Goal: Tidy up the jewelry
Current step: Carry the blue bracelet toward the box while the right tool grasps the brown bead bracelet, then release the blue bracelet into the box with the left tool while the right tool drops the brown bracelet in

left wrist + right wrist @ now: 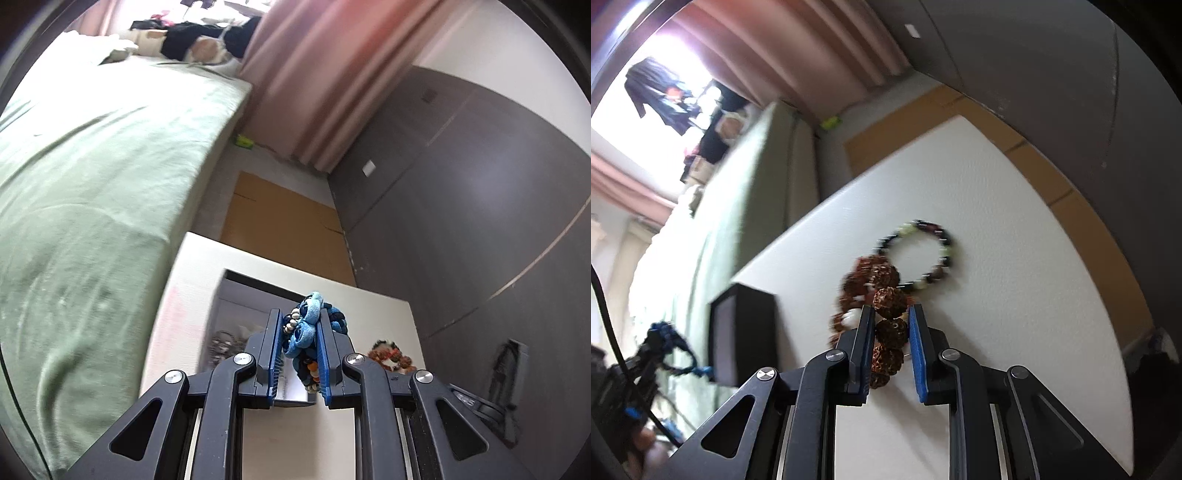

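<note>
our left gripper [298, 325] holds a blue bracelet [304, 328] clamped between its fingers [274, 347]: a bundle of blue felt pieces, dark braided cord and small pale and orange beads, pinched along the blue pads and sticking out past the tips. it hangs above the white bench [373, 314], over the open black box [236, 295] that sits on the bench beside the green bed [92, 166]. a reddish-brown bead bracelet [391, 358] lies on the bench to the right of these fingers.

our right gripper [891, 315] has its fingers [866, 343] closed in on that brown bracelet [890, 314]. a run of large knobbly brown beads sits in the gap between the pads, touching the left pad; whether the right pad presses on them we cannot tell for sure. the rest of the strand trails out to the left of the tips onto the bench [1015, 240]. a dark bead bracelet [916, 254] with pale yellowish beads lies flat just beyond, near the brown one. the black box [742, 332] stands to the left, and the left gripper [646, 350] with its blue bracelet [676, 350] shows at the far left edge, blurred.
</note>
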{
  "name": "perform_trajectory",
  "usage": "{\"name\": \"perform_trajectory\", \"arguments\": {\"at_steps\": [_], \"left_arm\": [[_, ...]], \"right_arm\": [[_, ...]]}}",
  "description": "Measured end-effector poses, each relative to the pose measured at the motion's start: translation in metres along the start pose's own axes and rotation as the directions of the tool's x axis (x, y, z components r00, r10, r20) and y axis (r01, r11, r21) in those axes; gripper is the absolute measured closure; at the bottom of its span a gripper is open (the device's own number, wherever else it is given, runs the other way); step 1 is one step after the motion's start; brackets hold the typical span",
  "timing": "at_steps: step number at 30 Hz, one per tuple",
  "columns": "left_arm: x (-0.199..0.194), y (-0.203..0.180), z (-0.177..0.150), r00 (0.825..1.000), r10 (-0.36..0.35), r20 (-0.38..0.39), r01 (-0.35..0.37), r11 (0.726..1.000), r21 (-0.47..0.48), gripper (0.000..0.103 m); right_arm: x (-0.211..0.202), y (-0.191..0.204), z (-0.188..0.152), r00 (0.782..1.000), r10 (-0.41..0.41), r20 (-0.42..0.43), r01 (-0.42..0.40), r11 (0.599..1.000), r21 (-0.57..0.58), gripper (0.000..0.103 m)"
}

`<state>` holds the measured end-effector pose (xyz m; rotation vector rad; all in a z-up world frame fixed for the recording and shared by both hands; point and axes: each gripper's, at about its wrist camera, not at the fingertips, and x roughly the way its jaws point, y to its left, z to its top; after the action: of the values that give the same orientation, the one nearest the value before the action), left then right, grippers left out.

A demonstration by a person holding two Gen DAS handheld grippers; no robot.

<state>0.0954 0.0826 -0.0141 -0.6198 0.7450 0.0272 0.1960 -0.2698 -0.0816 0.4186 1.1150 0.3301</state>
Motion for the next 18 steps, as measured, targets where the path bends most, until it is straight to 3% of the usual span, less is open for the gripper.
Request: {"name": "perform_trajectory", "arguments": {"at_steps": [10,13,14,16,17,18], "left_arm": [[-0.004,0.004,0.0,1.0,-0.005,0.005,0.005,1.0,-0.01,0.085],[0.002,0.005,0.002,0.999,-0.037,0.014,0.037,0.999,-0.023,0.085],[0.004,0.005,0.003,0.998,-0.055,0.021,0.056,0.998,-0.036,0.081],[0.009,0.005,0.005,0.998,-0.06,0.004,0.06,0.997,-0.05,0.061],[0.01,0.005,0.006,0.998,-0.055,0.001,0.055,0.997,-0.053,0.044],[0.01,0.005,0.007,0.999,-0.051,0.012,0.052,0.997,-0.054,0.037]], "right_arm": [[-0.04,0.035,-0.023,0.983,0.175,0.064,-0.172,0.984,-0.055,0.084],[-0.044,0.045,-0.026,0.972,0.222,0.071,-0.217,0.973,-0.074,0.084],[-0.041,0.053,-0.025,0.97,0.231,0.073,-0.226,0.971,-0.077,0.084],[-0.041,0.063,-0.023,0.964,0.255,0.08,-0.248,0.965,-0.085,0.084],[-0.039,0.065,-0.022,0.961,0.263,0.081,-0.256,0.963,-0.086,0.084],[-0.038,0.068,-0.021,0.958,0.274,0.082,-0.267,0.96,-0.086,0.084]]}}
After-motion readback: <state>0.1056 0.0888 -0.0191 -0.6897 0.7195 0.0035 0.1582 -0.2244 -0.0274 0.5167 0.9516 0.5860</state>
